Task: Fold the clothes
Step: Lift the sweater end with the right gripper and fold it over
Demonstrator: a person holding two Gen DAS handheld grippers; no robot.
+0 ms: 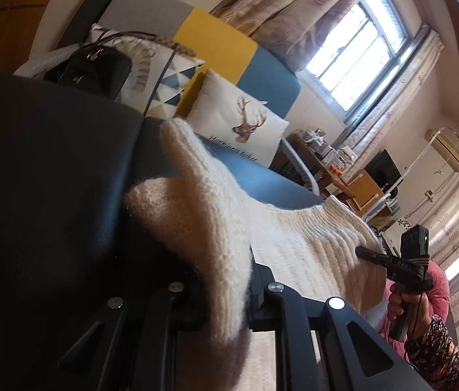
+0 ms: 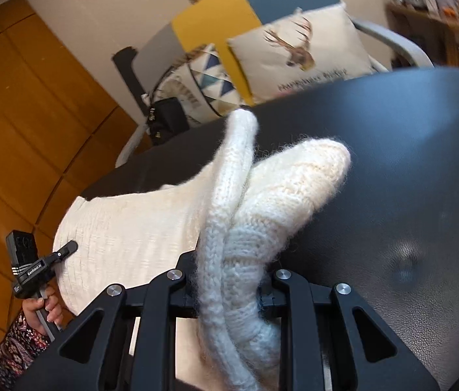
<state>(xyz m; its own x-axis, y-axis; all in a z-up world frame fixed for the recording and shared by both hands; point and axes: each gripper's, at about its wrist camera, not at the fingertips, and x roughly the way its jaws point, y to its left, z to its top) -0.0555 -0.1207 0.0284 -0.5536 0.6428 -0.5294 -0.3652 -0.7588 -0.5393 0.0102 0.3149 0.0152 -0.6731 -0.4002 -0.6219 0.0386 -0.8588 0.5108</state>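
Note:
A cream knit sweater [image 1: 294, 238] is stretched between both grippers above a black leather surface [image 1: 34, 195]. In the left wrist view, my left gripper [image 1: 226, 280] is shut on a bunched fold of the sweater, and the fabric hides its fingertips. My right gripper [image 1: 369, 254] shows at the far right, held by a hand, with its tip at the sweater's far edge. In the right wrist view, my right gripper [image 2: 229, 280] is shut on a thick roll of the sweater [image 2: 125, 228]. My left gripper [image 2: 66, 249] shows at the lower left against the fabric's other edge.
Behind the black surface [image 2: 408, 163] stands a sofa with a deer-print cushion [image 1: 239, 127], a triangle-pattern cushion [image 1: 170, 84] and a black handbag [image 1: 89, 68]. A cluttered desk [image 1: 320, 156] and a window [image 1: 360, 49] lie further right. Wooden panelling [image 2: 17, 130] fills the left.

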